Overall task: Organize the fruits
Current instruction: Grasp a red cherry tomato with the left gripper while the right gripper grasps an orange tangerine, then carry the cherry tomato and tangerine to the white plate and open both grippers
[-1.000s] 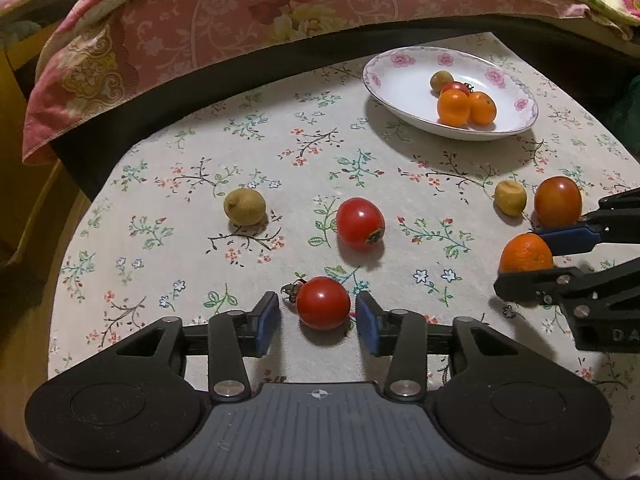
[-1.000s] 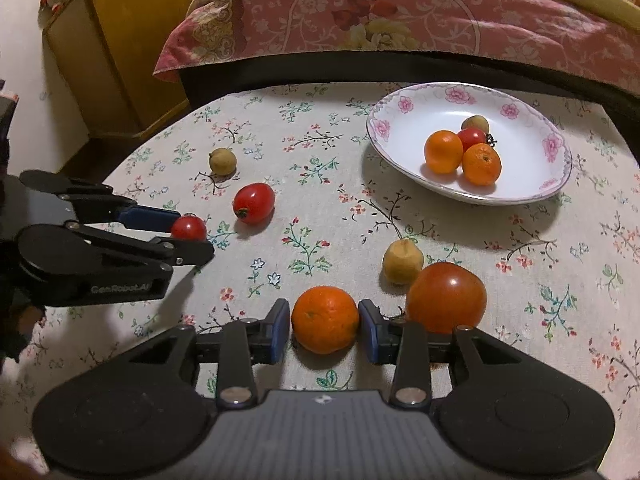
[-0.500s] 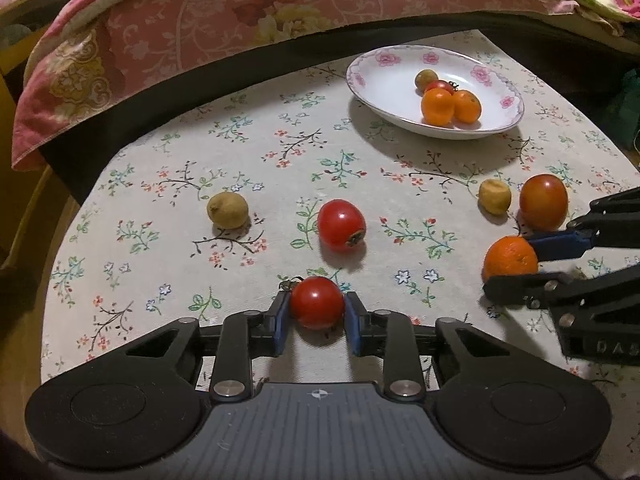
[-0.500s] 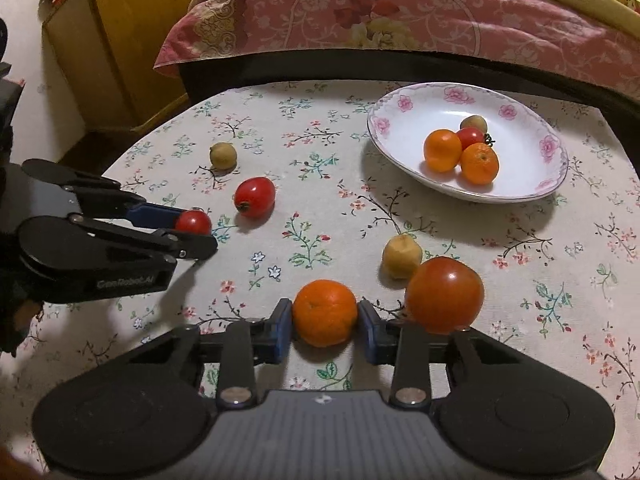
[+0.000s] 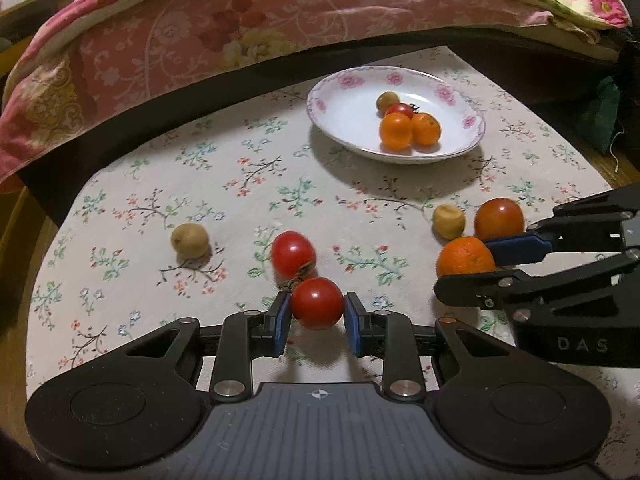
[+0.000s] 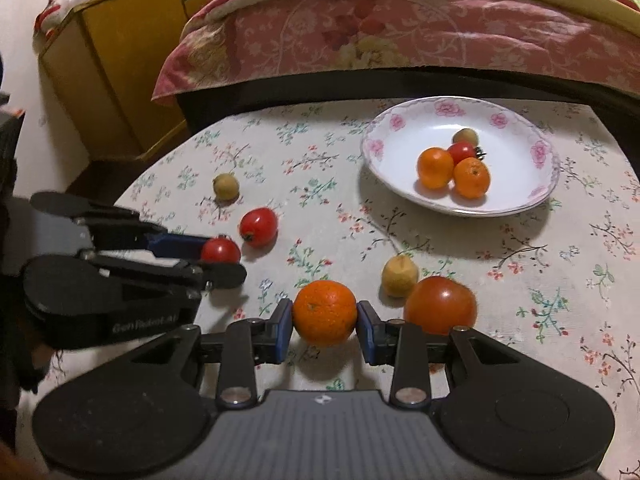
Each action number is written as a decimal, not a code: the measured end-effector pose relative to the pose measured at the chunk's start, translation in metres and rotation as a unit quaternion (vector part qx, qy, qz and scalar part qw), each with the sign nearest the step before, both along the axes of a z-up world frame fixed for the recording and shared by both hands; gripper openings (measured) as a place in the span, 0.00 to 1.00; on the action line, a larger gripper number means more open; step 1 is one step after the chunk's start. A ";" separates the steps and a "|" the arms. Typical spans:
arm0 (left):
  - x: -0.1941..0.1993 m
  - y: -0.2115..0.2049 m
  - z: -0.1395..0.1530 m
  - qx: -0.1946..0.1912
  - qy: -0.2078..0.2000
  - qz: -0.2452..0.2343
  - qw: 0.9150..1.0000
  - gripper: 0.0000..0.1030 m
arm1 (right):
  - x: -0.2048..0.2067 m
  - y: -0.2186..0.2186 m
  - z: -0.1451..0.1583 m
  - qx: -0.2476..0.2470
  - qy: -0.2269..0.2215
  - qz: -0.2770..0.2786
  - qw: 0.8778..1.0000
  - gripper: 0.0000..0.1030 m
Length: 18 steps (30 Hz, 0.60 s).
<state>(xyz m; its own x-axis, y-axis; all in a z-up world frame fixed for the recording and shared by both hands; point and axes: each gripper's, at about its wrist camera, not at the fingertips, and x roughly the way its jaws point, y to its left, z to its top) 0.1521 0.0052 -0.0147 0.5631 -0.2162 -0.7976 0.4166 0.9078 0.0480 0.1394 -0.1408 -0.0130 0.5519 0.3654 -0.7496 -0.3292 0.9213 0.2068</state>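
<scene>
My left gripper (image 5: 316,316) is shut on a small red tomato (image 5: 316,307), held just above the floral tablecloth. In the right wrist view that same tomato (image 6: 220,251) shows between the left gripper's blue pads. My right gripper (image 6: 324,322) is shut on an orange (image 6: 325,312); the orange (image 5: 465,257) also appears at the right of the left wrist view. A white flowered plate (image 5: 348,100) at the back holds two oranges, a small tomato and a yellowish fruit. The plate's rim (image 6: 516,120) is in the right wrist view too.
Loose on the cloth lie a second red tomato (image 5: 293,254), a yellowish fruit (image 5: 189,240) at the left, another yellowish fruit (image 5: 449,221) and a large orange-red tomato (image 5: 499,219). A pink quilted bed (image 5: 240,24) borders the far table edge; a yellow cabinet (image 6: 120,68) stands left.
Both grippers closed from open onto their fruit: the left on the small tomato, the right on the orange. The left gripper has since lifted its tomato slightly towards the other tomato.
</scene>
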 end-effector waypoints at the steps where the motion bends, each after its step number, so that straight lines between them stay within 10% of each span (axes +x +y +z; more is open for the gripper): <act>1: 0.000 -0.001 0.000 -0.001 0.000 -0.001 1.000 0.35 | 0.000 -0.001 0.001 0.003 0.001 -0.002 1.000 0.28; 18: 0.001 -0.012 0.013 -0.021 -0.009 -0.010 1.000 0.35 | 0.003 -0.010 0.011 0.026 -0.007 -0.017 0.999 0.28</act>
<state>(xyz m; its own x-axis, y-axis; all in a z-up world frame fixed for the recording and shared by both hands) 0.1535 -0.0068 -0.0017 0.5726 -0.2604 -0.7774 0.4337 0.9009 0.0177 0.1419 -0.1510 -0.0019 0.5753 0.3840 -0.7222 -0.3011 0.9204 0.2495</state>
